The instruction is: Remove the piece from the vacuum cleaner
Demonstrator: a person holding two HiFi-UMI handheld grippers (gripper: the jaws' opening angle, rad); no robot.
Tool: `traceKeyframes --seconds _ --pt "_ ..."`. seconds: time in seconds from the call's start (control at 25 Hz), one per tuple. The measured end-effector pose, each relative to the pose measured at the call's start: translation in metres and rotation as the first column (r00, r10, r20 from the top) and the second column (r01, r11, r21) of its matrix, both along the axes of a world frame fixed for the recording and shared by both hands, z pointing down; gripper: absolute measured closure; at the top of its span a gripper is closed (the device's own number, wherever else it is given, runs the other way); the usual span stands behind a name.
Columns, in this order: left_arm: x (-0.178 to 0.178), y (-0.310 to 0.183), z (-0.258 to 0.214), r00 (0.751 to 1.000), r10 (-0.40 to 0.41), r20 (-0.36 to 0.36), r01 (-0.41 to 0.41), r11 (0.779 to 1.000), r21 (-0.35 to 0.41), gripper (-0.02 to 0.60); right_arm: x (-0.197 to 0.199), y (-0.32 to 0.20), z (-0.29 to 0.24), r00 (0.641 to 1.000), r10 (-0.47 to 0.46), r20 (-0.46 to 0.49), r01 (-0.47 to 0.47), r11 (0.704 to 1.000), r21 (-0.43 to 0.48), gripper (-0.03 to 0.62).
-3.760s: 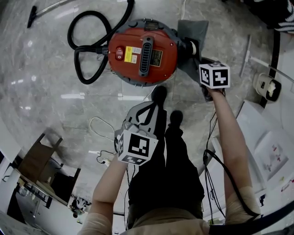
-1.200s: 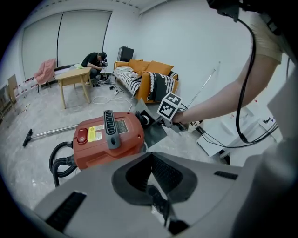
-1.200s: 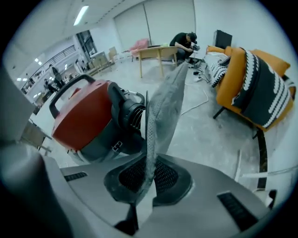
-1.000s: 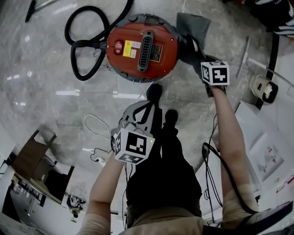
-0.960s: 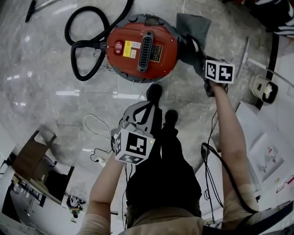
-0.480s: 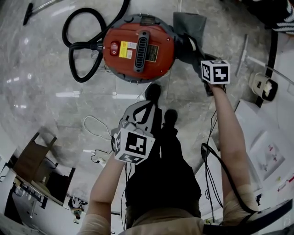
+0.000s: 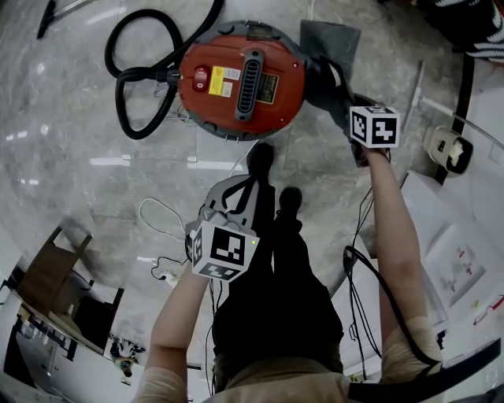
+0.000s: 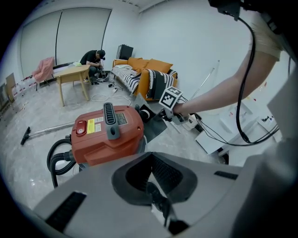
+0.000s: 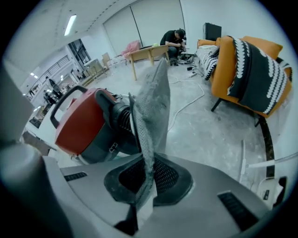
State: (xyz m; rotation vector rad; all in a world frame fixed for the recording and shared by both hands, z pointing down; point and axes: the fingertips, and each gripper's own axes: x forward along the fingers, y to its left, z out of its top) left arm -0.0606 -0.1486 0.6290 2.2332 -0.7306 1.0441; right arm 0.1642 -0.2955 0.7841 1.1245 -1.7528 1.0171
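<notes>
The bag (image 9: 151,107) hangs off the vacuum's (image 7: 240,75) side, above the floor (image 7: 79,181). Its long axis runs from the vacuum straight into the right tongs (image 9: 143,188), which are clamped on its free end. A pull away from the vacuum looks right. The left tongs (image 8: 157,201), together and empty, hang well short of it.

The vacuum cleaner (image 7: 240,79) stands on the floor (image 7: 71,157) at twelve o'clock from the person's shoes (image 7: 260,160). Its hose (image 7: 134,75) loops out at its nine o'clock, and a wand (image 7: 55,12) lies beyond at ten. The bag (image 7: 331,43) sits against the cleaner at its three o'clock, its near edge between the right gripper's (image 9: 146,179) jaws. A tube (image 7: 417,94) lies farther out at three. A cable (image 7: 161,220) curls at the shoes' eight o'clock.
</notes>
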Motion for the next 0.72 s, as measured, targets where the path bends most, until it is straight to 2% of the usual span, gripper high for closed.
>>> traceKeyframes --seconds 0.08,0.12,0.2,0.24,0.28,0.36,0.44,0.52,0.6,0.72 --pt "0.004 0.003 0.002 1.0 0.005 -0.009 -0.005 1.0 -0.007 0.588 -0.012 0.011 -0.006 0.997 -0.06 0.056 0.062 0.998 -0.023 0.578" --pt "0.007 0.003 0.002 1.0 0.008 -0.016 -0.008 1.0 -0.007 0.588 -0.017 0.014 -0.01 0.993 -0.077 0.085 0.08 0.996 -0.037 0.552" --pt "0.014 0.003 -0.001 0.999 0.016 -0.029 -0.016 1.0 -0.004 0.588 -0.026 0.012 -0.017 0.988 -0.066 0.143 0.077 0.995 -0.067 0.398" --pt "0.016 0.003 -0.002 0.999 0.021 -0.034 -0.021 1.0 -0.003 0.588 -0.029 0.007 -0.02 0.987 -0.044 0.155 0.057 0.996 -0.075 0.363" --pt "0.018 0.003 -0.003 0.999 0.024 -0.037 -0.024 1.0 -0.002 0.588 -0.028 -0.001 -0.021 0.989 -0.019 0.146 0.03 0.997 -0.073 0.361" --pt "0.017 0.003 -0.003 0.999 0.027 -0.038 -0.028 1.0 -0.003 0.588 -0.021 -0.015 -0.019 0.998 -0.009 0.069 0.013 0.998 -0.057 0.362" --pt "0.013 0.004 -0.004 0.999 0.024 -0.034 -0.024 1.0 -0.004 0.588 -0.014 -0.019 -0.014 0.992 -0.105 -0.068 0.101 0.993 -0.059 0.369" --pt "0.008 0.003 -0.003 0.999 0.015 -0.031 -0.015 1.0 -0.005 0.588 -0.009 -0.016 -0.008 0.961 -0.215 -0.175 0.205 0.976 -0.074 0.455" --pt "0.005 0.002 -0.002 1.0 0.004 -0.029 -0.005 1.0 -0.006 0.588 -0.009 -0.014 -0.005 0.958 -0.225 -0.176 0.217 0.974 -0.064 0.498" --pt "0.003 -0.003 0.0 1.0 -0.004 -0.028 0.004 1.0 -0.002 0.588 -0.014 -0.012 -0.003 0.981 -0.152 -0.124 0.149 0.988 -0.034 0.567"
